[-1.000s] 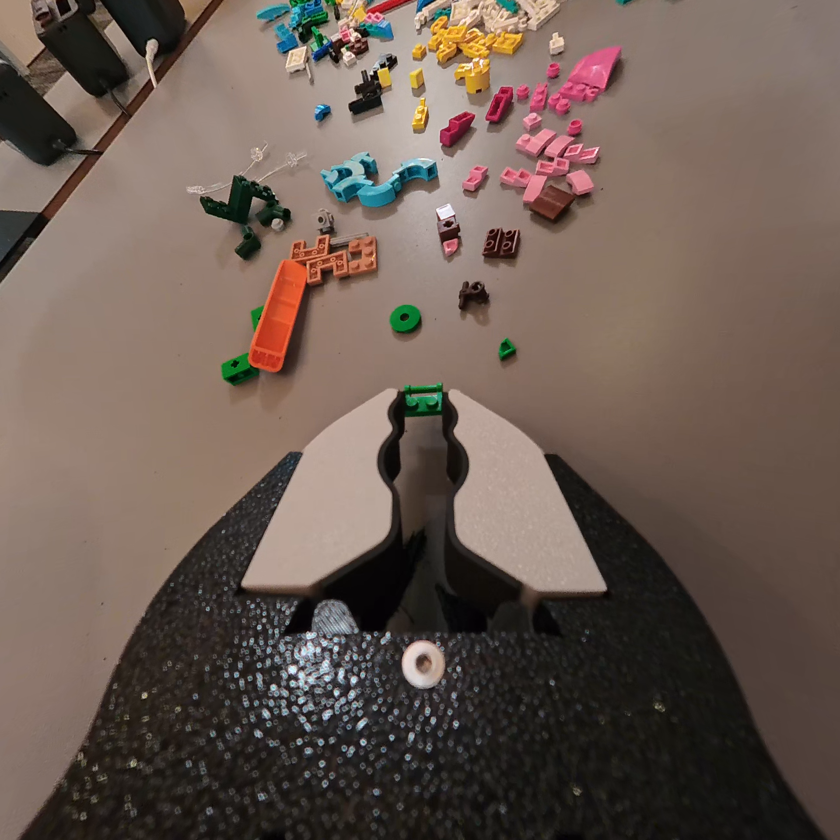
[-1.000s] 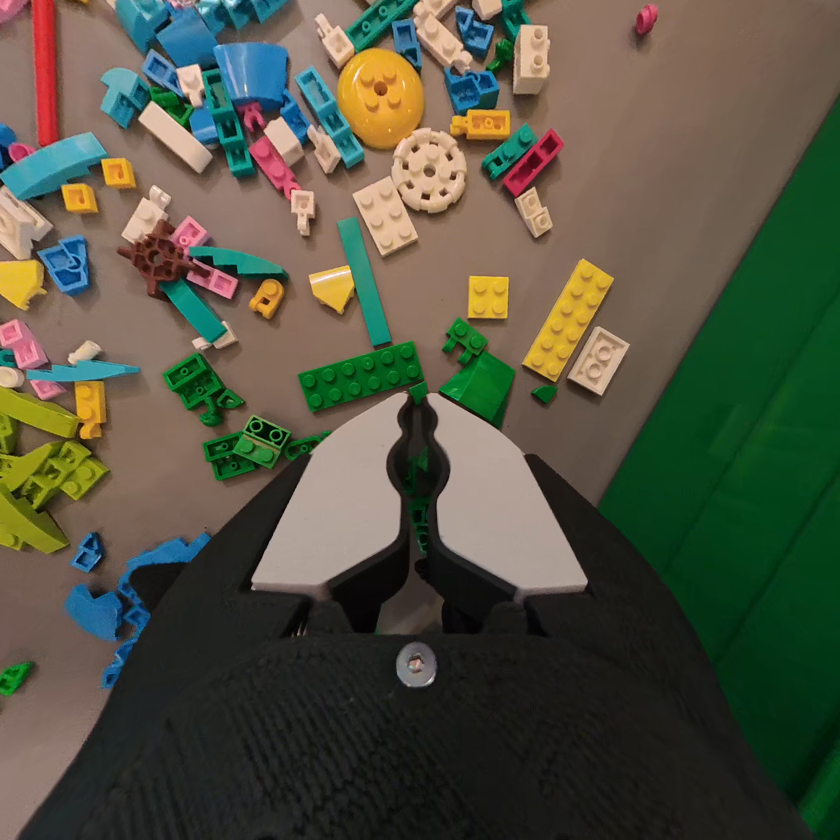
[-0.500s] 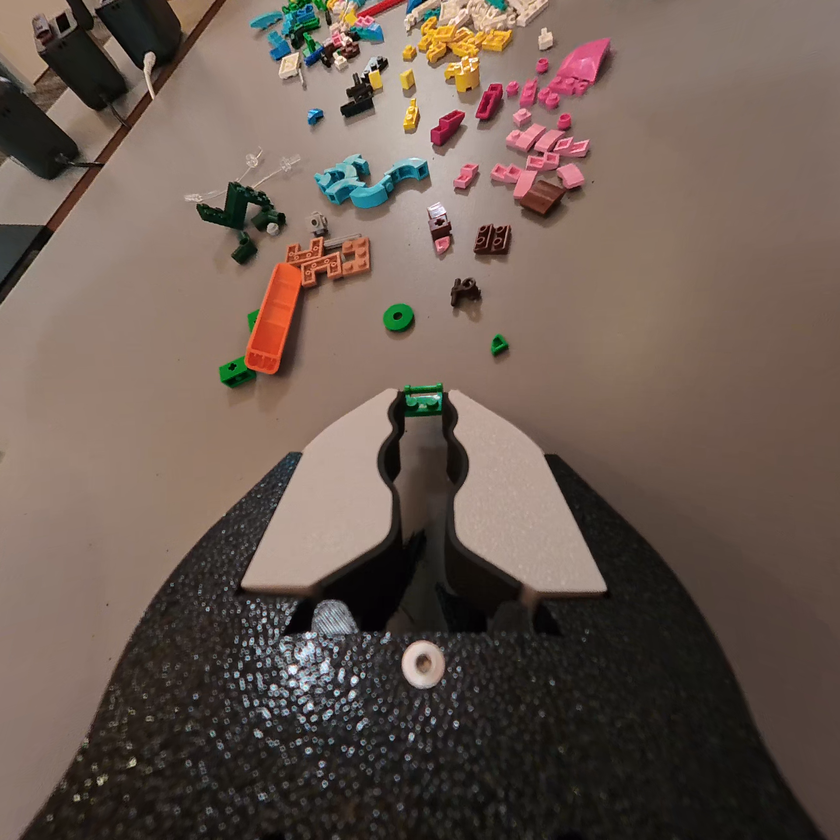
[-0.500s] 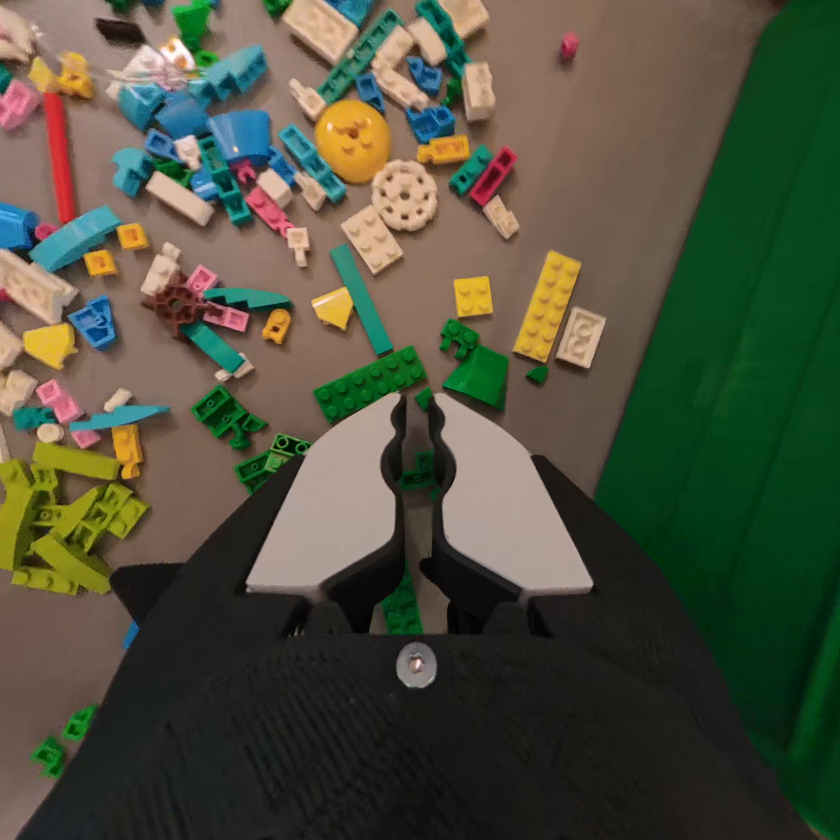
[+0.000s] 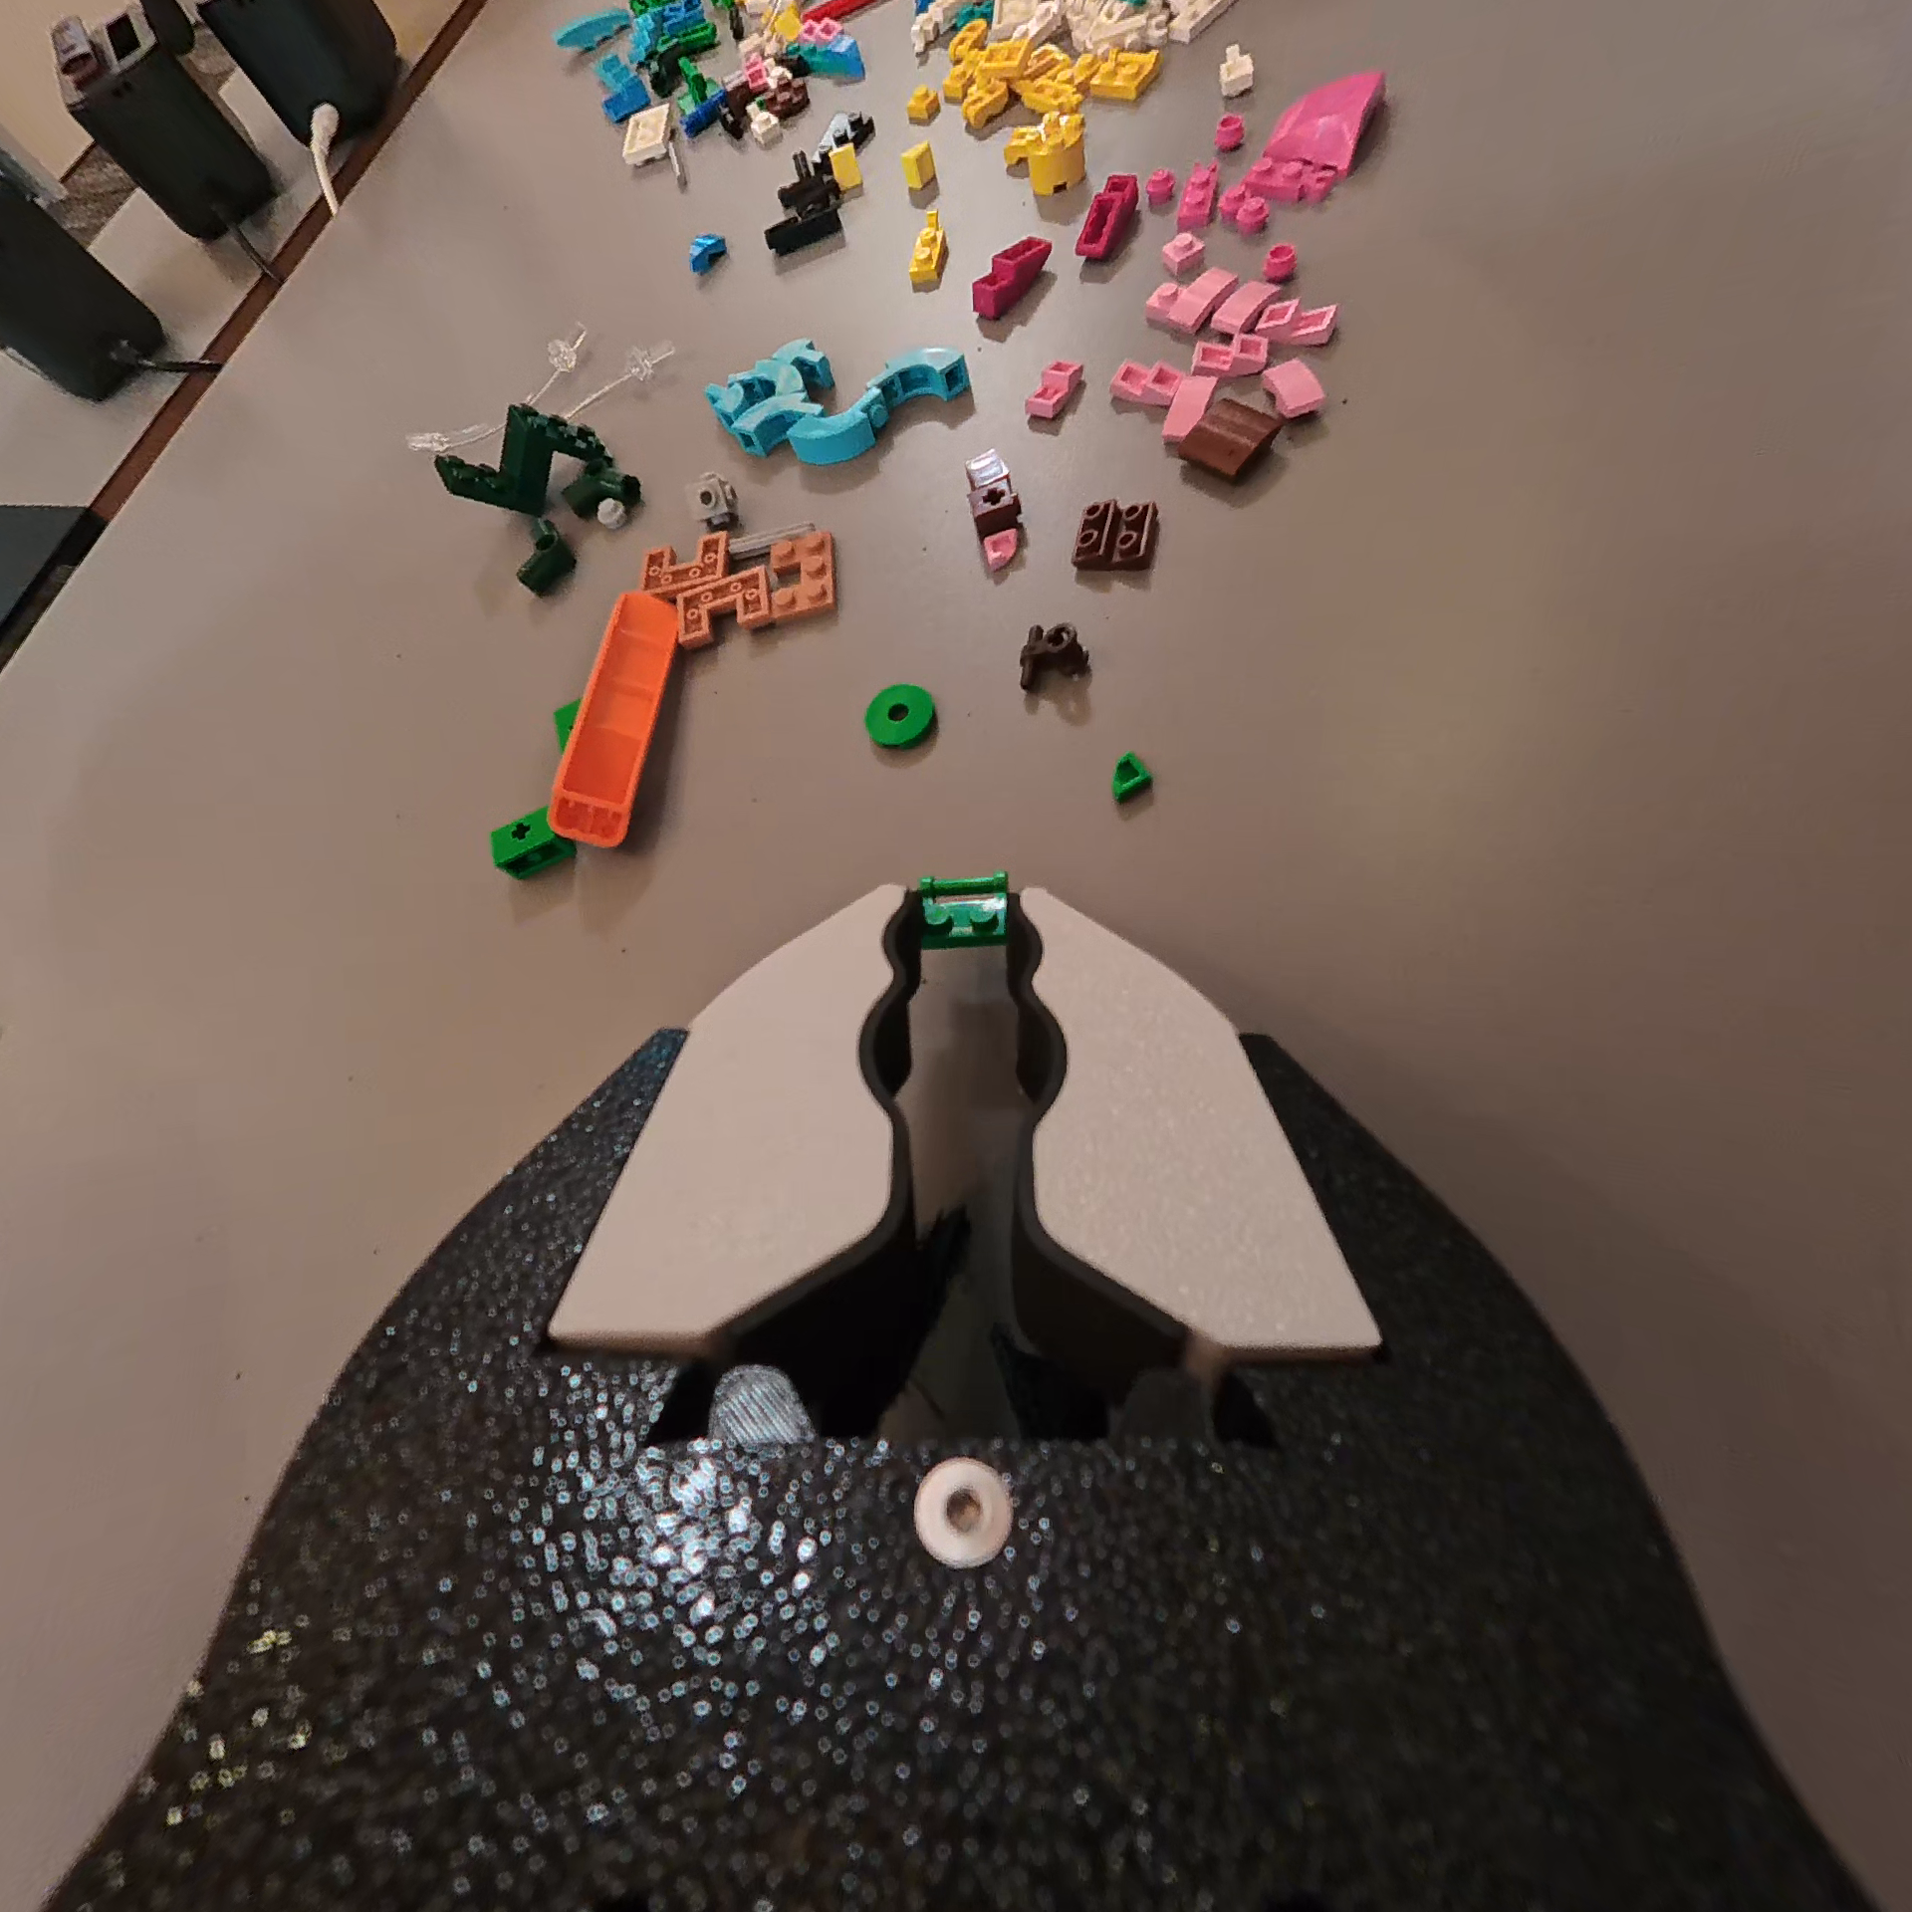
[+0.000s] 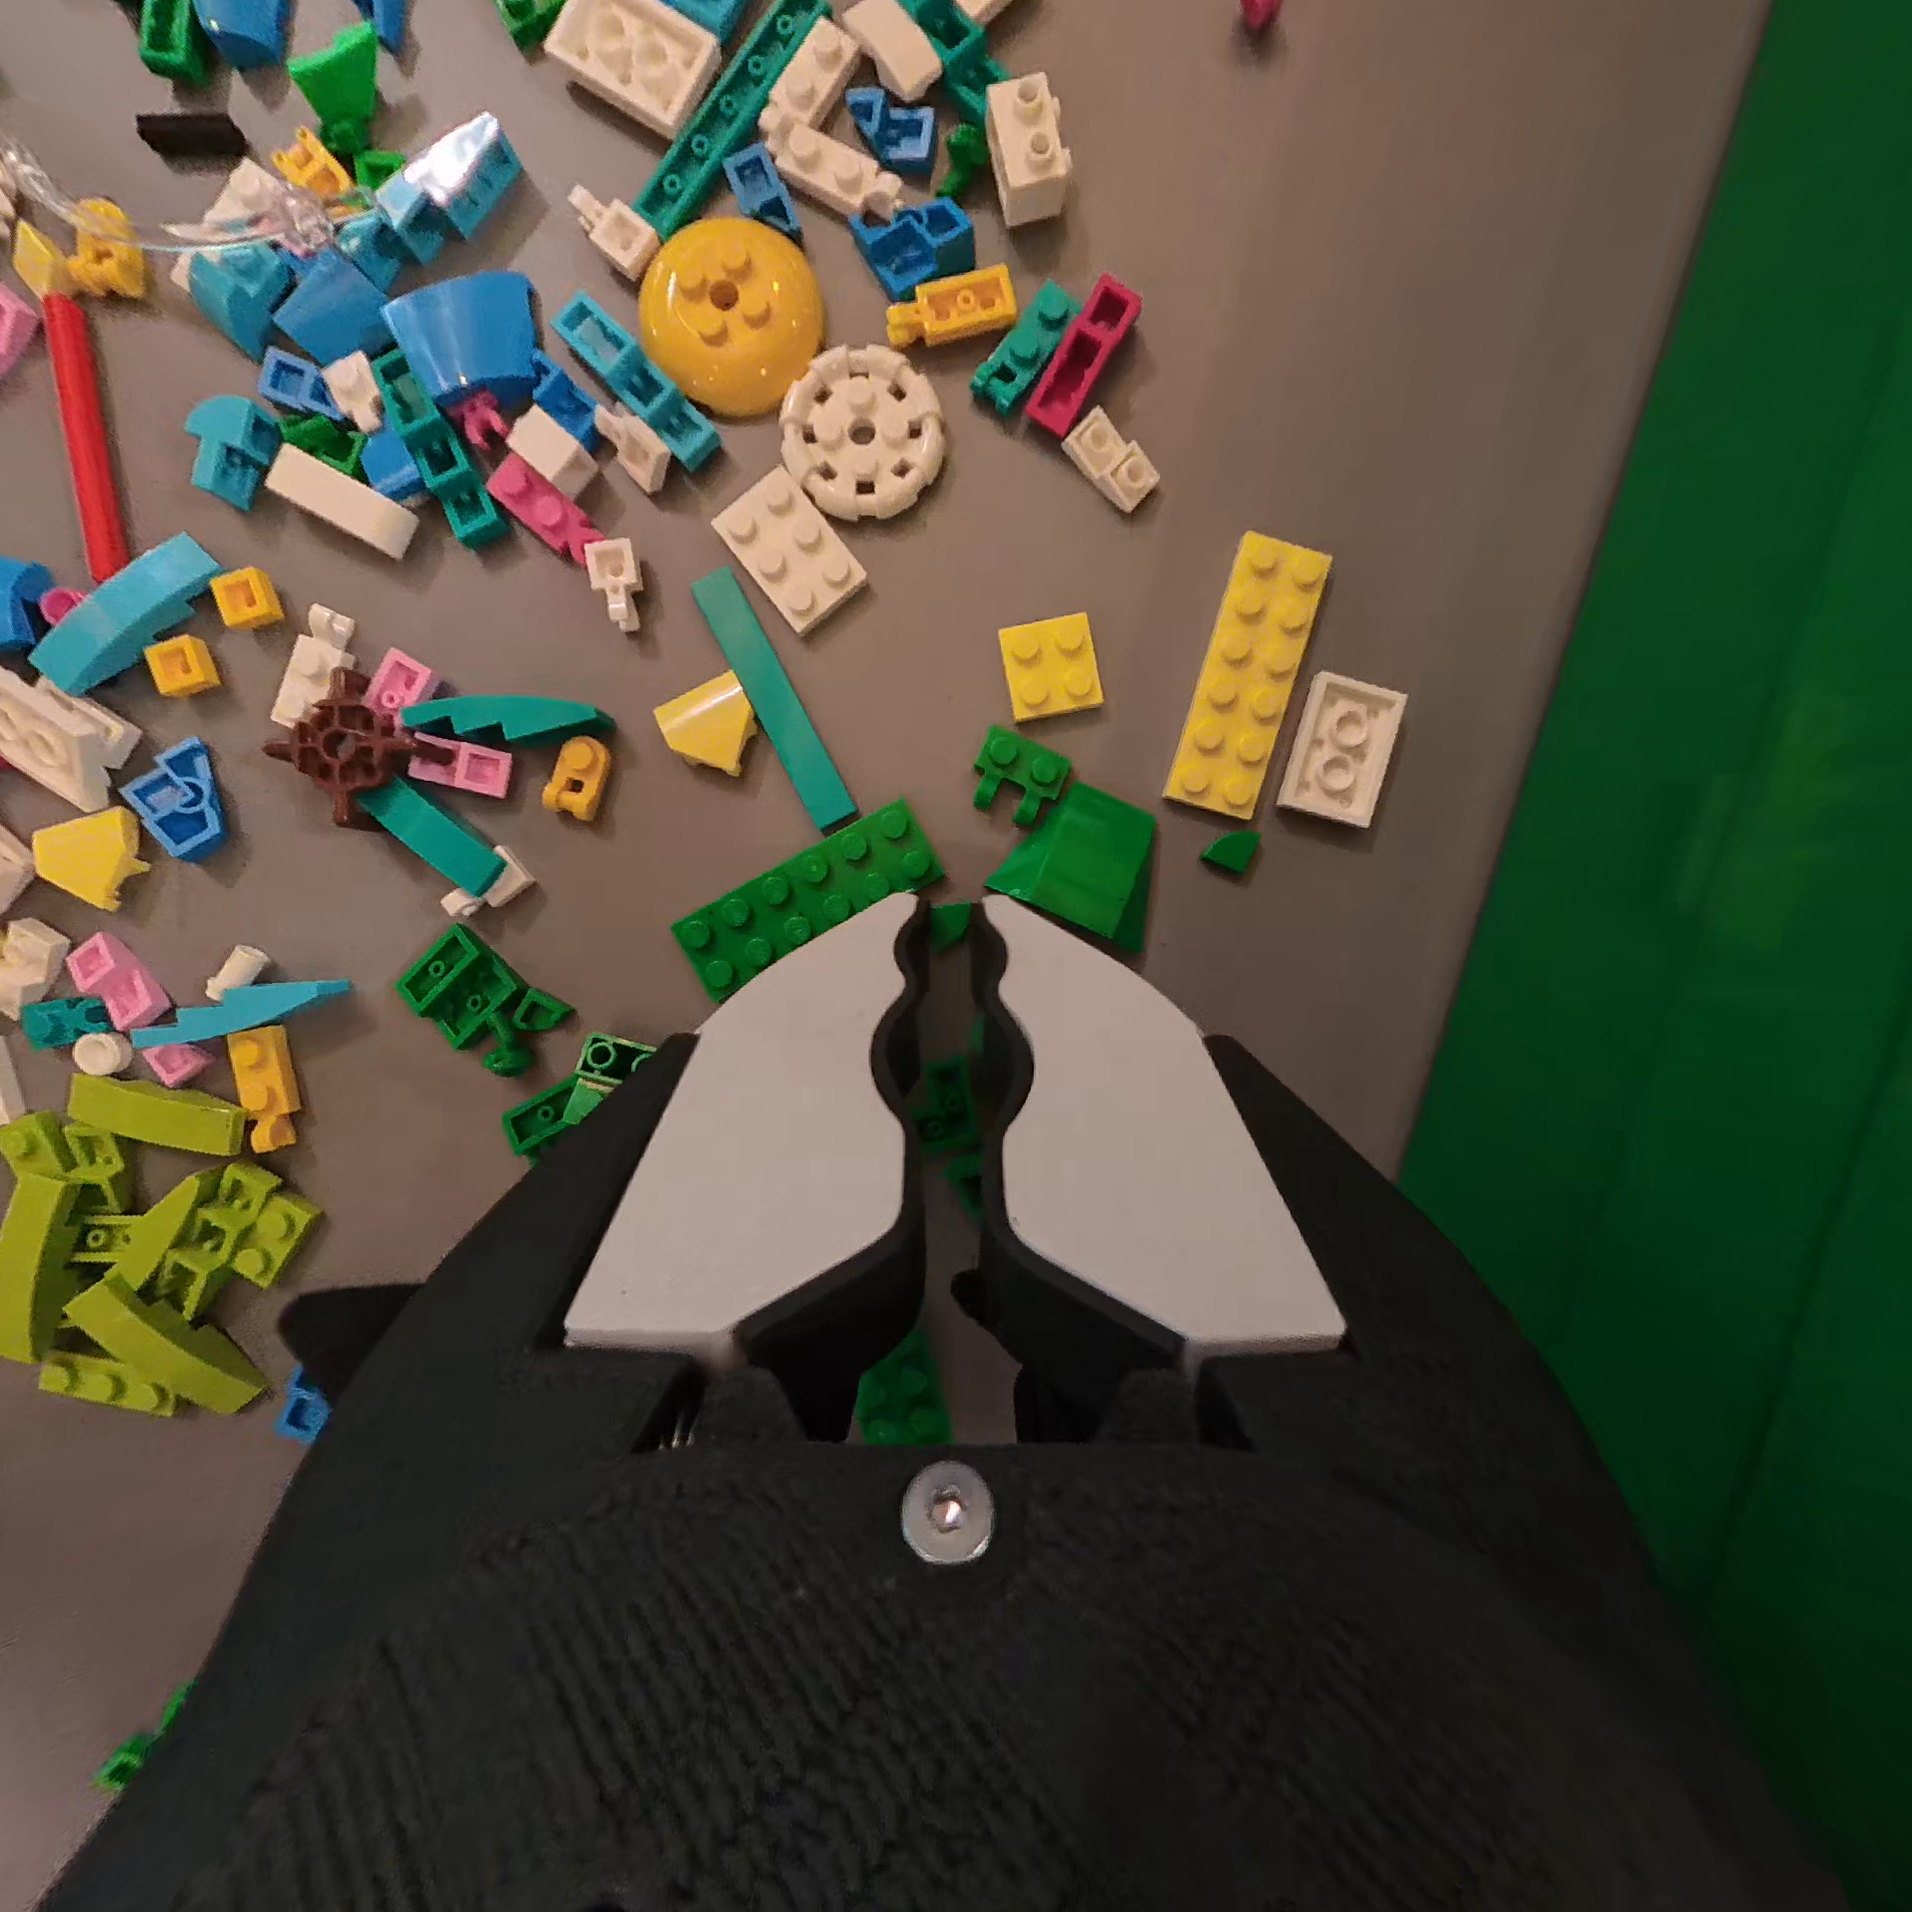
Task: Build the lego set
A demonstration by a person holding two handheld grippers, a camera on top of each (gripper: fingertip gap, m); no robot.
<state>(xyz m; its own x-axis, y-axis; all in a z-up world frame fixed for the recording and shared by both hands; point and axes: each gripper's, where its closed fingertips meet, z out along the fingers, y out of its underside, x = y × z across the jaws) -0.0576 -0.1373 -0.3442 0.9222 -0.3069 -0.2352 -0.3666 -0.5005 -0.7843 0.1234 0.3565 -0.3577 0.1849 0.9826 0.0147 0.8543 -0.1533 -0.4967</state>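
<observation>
My left gripper [image 5: 964, 910] is shut on a small green clip plate [image 5: 964, 919], held at its tips above the grey table [image 5: 1449, 828]. My right gripper [image 6: 950, 921] has its jaws nearly closed, with a small green wedge piece [image 6: 948, 924] pinched between the tips. It hovers over the green parts: a long green plate [image 6: 807, 910], a green slope [image 6: 1081, 869] and a green clip piece [image 6: 1019, 771]. More green pieces [image 6: 947, 1102] show below, through the gap between the fingers.
In the left wrist view an orange boat-shaped piece [image 5: 616, 714], a green ring [image 5: 898, 716], brown, pink and light-blue pieces lie ahead, with black boxes [image 5: 176, 135] beyond the table edge. In the right wrist view, a yellow dome [image 6: 729, 316], a white wheel [image 6: 861, 432], a yellow plate [image 6: 1247, 673], lime bricks [image 6: 124, 1242] and a green surface [image 6: 1707, 724] at right. One gripper's finger ends stand about 55 cm off the other's. My right gripper's tips are some 8 cm from the white wheel [image 6: 861, 432].
My right gripper has lifted away from the table with the small green piece between its tips, so more of the pile shows. My left gripper has drawn back slightly, still holding its green plate.
</observation>
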